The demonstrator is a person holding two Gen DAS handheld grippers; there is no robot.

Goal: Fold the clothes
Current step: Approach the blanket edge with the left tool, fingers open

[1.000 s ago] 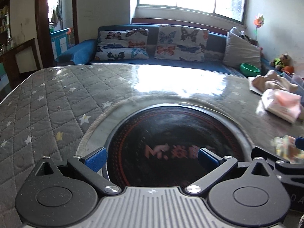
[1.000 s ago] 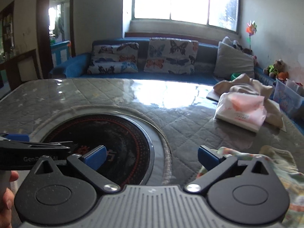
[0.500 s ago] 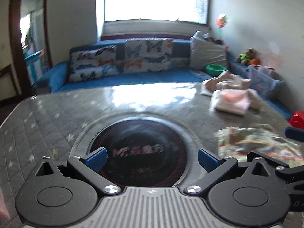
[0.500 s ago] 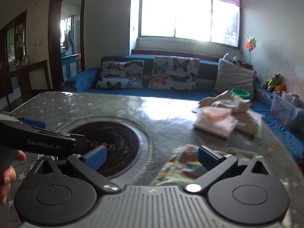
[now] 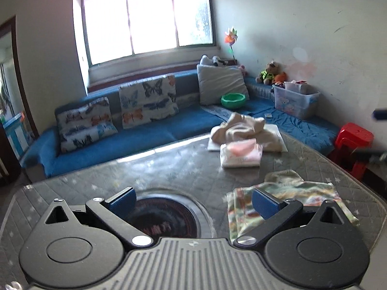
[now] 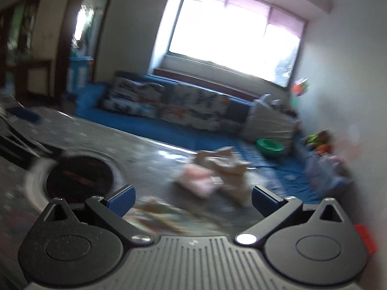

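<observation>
A colourful patterned garment (image 5: 300, 193) lies flat on the grey quilted table near its right edge, just beyond my left gripper (image 5: 193, 201), which is open and empty above the table. A folded pink and white garment (image 5: 240, 153) lies farther back, with a heap of cream clothes (image 5: 244, 129) behind it. My right gripper (image 6: 192, 200) is open and empty, raised over the table; its view is blurred. The patterned garment (image 6: 164, 213) shows below it, the pink garment (image 6: 198, 178) and cream heap (image 6: 225, 163) beyond.
A round black inset (image 5: 164, 220) sits in the table's middle. A blue sofa (image 5: 135, 137) with butterfly cushions runs behind the table. A green bowl (image 5: 232, 100), a clear plastic bin (image 5: 296, 100) and a red stool (image 5: 352, 145) stand at the right.
Both grippers have risen and swung to the right, so the clothes at the table's right side now fill more of both views. Both stay open and empty.
</observation>
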